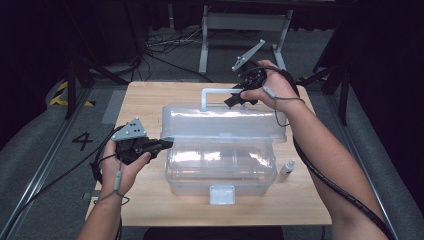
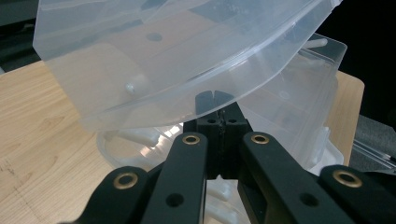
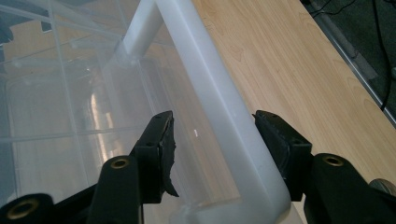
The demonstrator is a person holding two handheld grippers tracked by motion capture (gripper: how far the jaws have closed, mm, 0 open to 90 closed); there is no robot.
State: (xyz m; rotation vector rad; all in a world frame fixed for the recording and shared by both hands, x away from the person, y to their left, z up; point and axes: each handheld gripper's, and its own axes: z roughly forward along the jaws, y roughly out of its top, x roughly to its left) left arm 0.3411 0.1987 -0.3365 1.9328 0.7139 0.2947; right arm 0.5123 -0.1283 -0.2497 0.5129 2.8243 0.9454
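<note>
A single black figure "4" [image 1: 82, 141] can be read on the grey floor at nine o'clock of the bench; a patch of yellow-and-black hazard tape [image 1: 61, 93] lies further back at ten o'clock. No other writing can be made out.

One light wooden bench [image 1: 150, 102] is seen in a dark room, with black cables and a grey metal frame [image 1: 245, 22] on the floor at twelve o'clock.

One large clear plastic storage box [image 1: 220, 170] is placed at the middle of the bench, its clear hinged lid [image 1: 225, 122] raised, with a white carrying handle [image 1: 212, 95] at the lid's far edge. One small white bottle [image 1: 286, 169] stands just beside the box at three o'clock.

Two grippers are counted. The left gripper [image 1: 162, 144] is shut on the lid's edge at nine o'clock. The right gripper [image 1: 235, 100] is held with jaws apart around the handle at twelve o'clock, its pads not pressing on it.
</note>
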